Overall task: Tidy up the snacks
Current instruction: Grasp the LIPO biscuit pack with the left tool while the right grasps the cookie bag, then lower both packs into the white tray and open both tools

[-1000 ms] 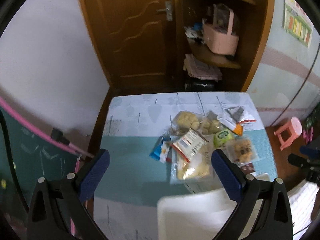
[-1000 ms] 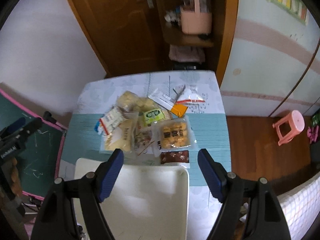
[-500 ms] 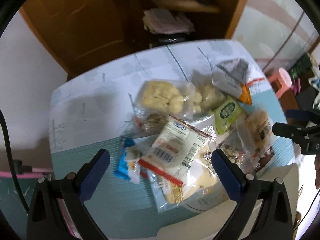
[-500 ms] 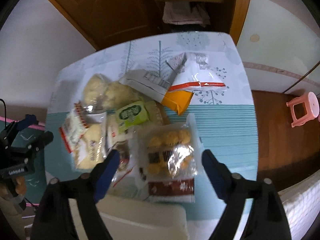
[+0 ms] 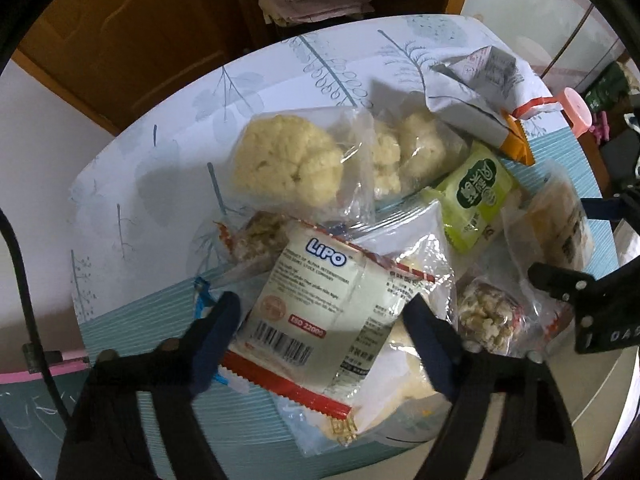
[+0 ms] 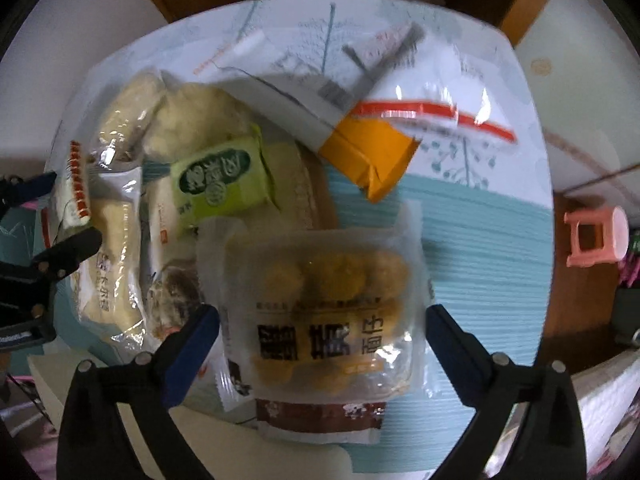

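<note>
Snack packets lie heaped on the table (image 5: 152, 184). The left gripper (image 5: 320, 332), jaws spread, straddles the Lipo packet (image 5: 316, 304); the right gripper (image 6: 320, 344), also spread, straddles the clear pack of golden cakes (image 6: 320, 304). Only the right view shows the white tray (image 6: 80, 376) nearest the camera

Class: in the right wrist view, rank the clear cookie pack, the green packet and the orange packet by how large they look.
1. clear cookie pack, though it lies nearest the camera, which inflates it.
2 and 3. green packet and orange packet look alike; no ranking between them.
</note>
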Demonstrator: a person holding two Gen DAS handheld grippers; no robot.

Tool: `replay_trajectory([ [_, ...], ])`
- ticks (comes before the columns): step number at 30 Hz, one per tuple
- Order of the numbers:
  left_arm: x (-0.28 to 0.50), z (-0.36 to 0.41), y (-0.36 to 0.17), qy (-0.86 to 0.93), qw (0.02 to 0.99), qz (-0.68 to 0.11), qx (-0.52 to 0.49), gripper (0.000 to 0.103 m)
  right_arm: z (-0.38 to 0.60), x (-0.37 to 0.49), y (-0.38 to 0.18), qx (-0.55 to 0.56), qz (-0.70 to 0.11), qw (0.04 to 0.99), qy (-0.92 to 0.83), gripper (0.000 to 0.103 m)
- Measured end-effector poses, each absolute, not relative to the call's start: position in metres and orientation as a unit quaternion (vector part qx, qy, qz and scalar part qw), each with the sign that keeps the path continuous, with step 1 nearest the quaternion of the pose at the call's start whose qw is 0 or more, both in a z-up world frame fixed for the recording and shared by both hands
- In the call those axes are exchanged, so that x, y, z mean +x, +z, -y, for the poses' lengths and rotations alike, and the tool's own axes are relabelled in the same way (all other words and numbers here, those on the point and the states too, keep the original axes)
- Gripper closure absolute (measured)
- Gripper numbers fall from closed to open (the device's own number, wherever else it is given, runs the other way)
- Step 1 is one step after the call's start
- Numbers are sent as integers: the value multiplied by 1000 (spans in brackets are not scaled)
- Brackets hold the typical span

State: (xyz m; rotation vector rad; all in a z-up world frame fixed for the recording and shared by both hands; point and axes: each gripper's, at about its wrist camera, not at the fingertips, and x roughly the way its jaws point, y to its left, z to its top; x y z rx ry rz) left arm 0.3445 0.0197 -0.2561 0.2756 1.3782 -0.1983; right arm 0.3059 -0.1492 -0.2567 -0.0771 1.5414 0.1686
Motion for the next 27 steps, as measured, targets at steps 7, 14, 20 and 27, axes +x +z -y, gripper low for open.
replay_trajectory([
  [7, 335, -20, -244, -86, 766, -623, 132, 59, 151, 303, -252, -24, -697, 712, 79, 29],
  [14, 316, -40, -205, -63, 793, -598, 101, 59, 165, 282, -209, 10, -677, 730, 90, 31],
  [20, 288, -53, -144, -46, 829, -553, 72, 59, 183, 259, -149, 60, -614, 781, 96, 31],
  [27, 221, -56, -75, -48, 868, -493, 36, 59, 181, 220, -76, 91, -532, 837, 93, 31],
])
